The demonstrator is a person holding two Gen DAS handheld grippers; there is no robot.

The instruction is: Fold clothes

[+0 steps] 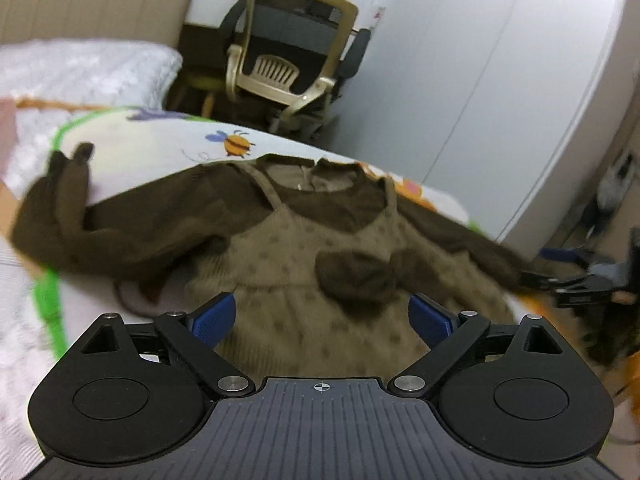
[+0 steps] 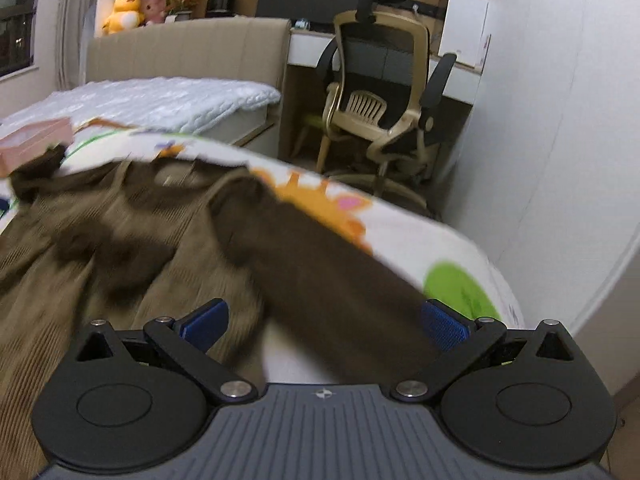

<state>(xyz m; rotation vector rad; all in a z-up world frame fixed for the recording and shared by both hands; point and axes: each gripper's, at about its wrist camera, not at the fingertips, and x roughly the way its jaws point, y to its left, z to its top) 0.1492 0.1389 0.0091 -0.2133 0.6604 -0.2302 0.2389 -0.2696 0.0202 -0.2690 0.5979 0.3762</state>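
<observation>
Across the cartoon-print bedspread (image 1: 168, 140) lies the brown dress (image 1: 304, 248), spread flat and front up, collar toward the office chair (image 1: 288, 56) and hem toward the person. Its long axis runs straight away from the left hand-held gripper (image 1: 322, 320), which hangs over the skirt with jaws wide and nothing between them. One dark sleeve (image 2: 320, 280) runs out sideways from the dress, slanting down toward the right hand-held gripper (image 2: 324, 324), also spread wide and empty; that sleeve is nearest this hand. The other sleeve (image 1: 68, 216) trails off from the dress toward the white quilt (image 1: 80, 72).
</observation>
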